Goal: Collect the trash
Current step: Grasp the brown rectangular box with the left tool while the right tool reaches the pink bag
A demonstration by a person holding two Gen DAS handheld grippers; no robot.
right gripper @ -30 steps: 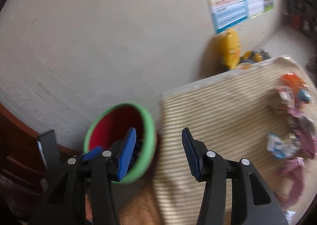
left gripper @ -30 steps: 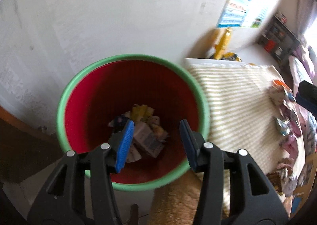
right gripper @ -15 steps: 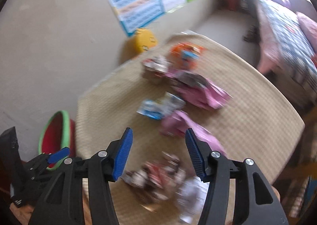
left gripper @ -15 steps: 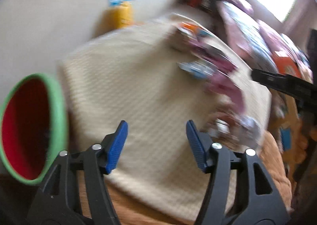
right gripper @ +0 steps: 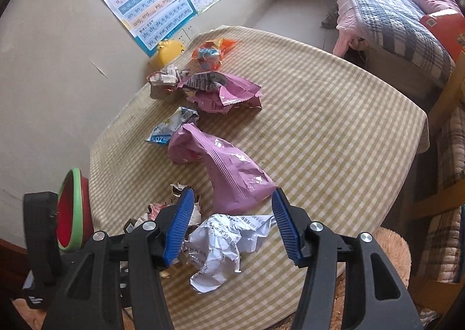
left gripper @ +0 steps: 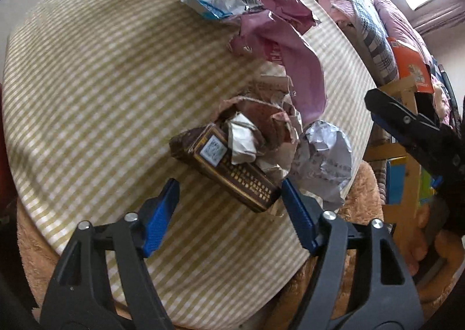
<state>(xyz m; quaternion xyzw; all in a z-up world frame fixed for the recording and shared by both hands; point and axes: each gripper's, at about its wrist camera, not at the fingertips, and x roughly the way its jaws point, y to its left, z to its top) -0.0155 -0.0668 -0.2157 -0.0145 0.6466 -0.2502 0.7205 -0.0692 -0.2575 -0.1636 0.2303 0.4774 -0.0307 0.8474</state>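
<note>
Both tools, left tool (left gripper: 229, 210) and right tool (right gripper: 231, 224), hang spread over bench (right gripper: 334, 132) litter, seemingly choosing the brown carton (left gripper: 232, 173) or crumpled paper (right gripper: 221, 248) next.

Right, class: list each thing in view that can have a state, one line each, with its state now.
left gripper: open, holding nothing
right gripper: open, holding nothing
brown box: lying on its side, dented
white paper: crumpled
pink bag: torn open, flattened
blue-white wrapper: crumpled
red bin: open-topped, beside the table
</note>
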